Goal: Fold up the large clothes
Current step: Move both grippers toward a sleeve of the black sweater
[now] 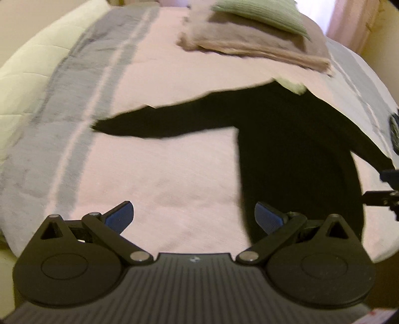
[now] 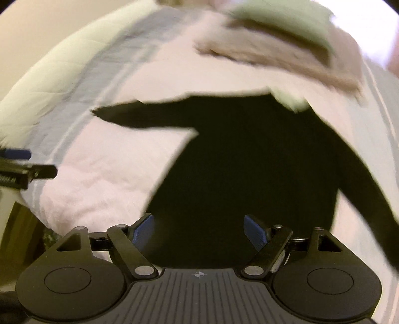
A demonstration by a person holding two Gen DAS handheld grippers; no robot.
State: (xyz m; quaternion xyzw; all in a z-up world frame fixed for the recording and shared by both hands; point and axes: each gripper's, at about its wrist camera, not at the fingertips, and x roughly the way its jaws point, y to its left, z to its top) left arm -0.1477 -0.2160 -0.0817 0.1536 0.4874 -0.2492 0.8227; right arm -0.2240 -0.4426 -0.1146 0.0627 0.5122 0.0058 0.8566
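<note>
A black long-sleeved top (image 1: pixel 294 154) lies flat on a pink bedspread (image 1: pixel 162 174), both sleeves spread out to the sides and the neck pointing away. My left gripper (image 1: pixel 193 211) hovers open over bare bedspread just left of the top's hem, holding nothing. In the right wrist view the same black top (image 2: pixel 249 162) fills the middle. My right gripper (image 2: pixel 198 229) is open above the top's lower body, nothing between its blue pads (image 2: pixel 254 230). Both views are blurred.
A stack of folded clothes, brownish (image 1: pixel 254 42) with a light green piece (image 1: pixel 264 12) on top, sits beyond the top's neck. A grey striped band (image 1: pixel 74 104) runs along the bedspread's left side, with a cream quilted surface (image 1: pixel 32 62) beyond. The bed edge lies near me.
</note>
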